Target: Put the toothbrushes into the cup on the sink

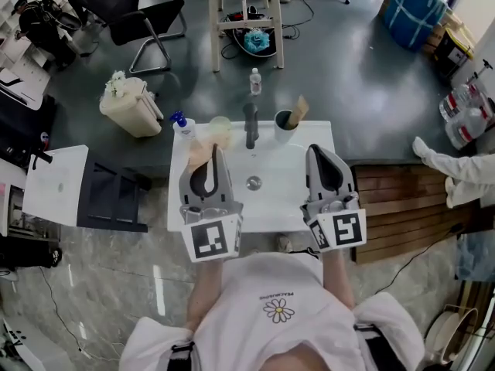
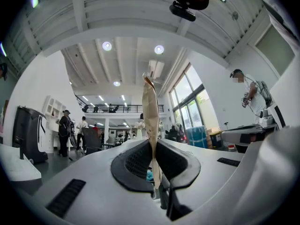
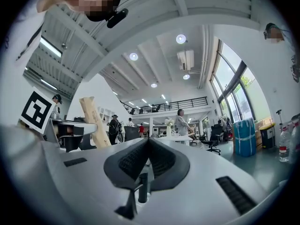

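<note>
A white sink (image 1: 278, 207) lies below me, with a dark cup (image 1: 284, 121) on its back rim right of the faucet (image 1: 250, 125). One brown paper-wrapped toothbrush (image 1: 298, 109) stands in that cup. My left gripper (image 1: 212, 150) is over the sink's left side, tilted upward and shut on another paper-wrapped toothbrush (image 2: 151, 121), which sticks up out of the jaws. That toothbrush (image 3: 95, 122) also shows in the right gripper view. Over the sink's right side my right gripper (image 1: 319, 150) is shut with nothing in it (image 3: 147, 142).
A blue-topped pump bottle (image 1: 180, 122) and a pale tumbler (image 1: 220, 127) stand at the sink's back left. A beige bin (image 1: 131, 105) is on the floor to the left, a small bottle (image 1: 255, 81) behind the sink, and wooden decking (image 1: 402, 207) to the right.
</note>
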Available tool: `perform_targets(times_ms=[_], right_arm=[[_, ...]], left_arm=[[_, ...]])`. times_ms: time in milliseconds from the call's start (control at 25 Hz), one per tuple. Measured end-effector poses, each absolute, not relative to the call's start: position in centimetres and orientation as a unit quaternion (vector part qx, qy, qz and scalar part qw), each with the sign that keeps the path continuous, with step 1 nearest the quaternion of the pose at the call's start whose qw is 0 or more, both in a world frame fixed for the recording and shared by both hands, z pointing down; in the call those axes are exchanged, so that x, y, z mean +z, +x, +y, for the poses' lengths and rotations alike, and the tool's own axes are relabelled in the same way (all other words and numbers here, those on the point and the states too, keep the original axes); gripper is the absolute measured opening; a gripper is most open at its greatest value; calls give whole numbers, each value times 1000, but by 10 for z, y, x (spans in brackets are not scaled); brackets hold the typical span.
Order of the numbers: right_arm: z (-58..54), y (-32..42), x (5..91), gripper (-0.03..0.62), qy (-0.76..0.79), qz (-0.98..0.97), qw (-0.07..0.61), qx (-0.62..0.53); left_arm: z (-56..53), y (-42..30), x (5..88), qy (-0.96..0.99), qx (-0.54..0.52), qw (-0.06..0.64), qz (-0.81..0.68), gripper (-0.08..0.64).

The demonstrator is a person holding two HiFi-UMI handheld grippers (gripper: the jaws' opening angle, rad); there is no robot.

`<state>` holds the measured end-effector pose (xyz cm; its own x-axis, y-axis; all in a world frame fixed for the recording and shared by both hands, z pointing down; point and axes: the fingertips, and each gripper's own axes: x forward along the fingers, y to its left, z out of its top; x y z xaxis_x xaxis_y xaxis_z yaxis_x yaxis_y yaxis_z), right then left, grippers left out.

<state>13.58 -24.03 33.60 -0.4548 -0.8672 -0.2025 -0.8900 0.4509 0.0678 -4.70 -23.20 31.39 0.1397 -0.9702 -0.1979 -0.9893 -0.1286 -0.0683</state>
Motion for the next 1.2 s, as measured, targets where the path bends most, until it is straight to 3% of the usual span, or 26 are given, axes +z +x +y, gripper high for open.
perform_targets(times_ms=[400, 640, 840, 1200], right_arm=[[-238, 136, 332, 11, -517, 849, 70, 81], [-231, 147, 334, 12, -532, 841, 56, 77], [-224, 157, 340, 11, -548, 833, 50, 63], [-215, 183, 358, 12, -580, 813, 34, 46]], left_arm=[[-260, -68, 307, -751, 57, 97, 650, 38], [-320, -92, 327, -763, 52, 29, 643, 37], [-378, -105, 389, -767, 3, -56, 639, 37], [-433, -115, 495, -745, -77, -145, 647, 38]])
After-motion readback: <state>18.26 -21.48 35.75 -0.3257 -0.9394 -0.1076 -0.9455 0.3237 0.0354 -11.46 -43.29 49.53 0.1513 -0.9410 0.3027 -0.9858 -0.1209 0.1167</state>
